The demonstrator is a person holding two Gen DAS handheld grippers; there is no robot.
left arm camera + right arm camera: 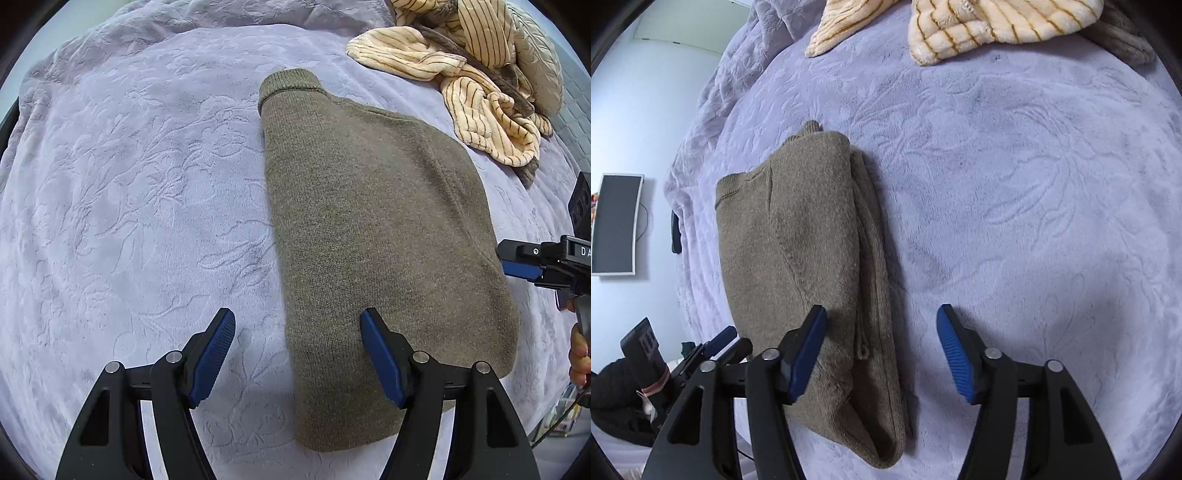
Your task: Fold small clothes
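My left gripper (297,354) and right gripper (882,350) both gape empty above folded sweater (369,236) on lavender embossed blanket (129,184); wall monitor (615,225) left.

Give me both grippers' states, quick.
Left gripper: open, holding nothing, straddling the olive sweater's left edge.
Right gripper: open, holding nothing, over the sweater's right edge.
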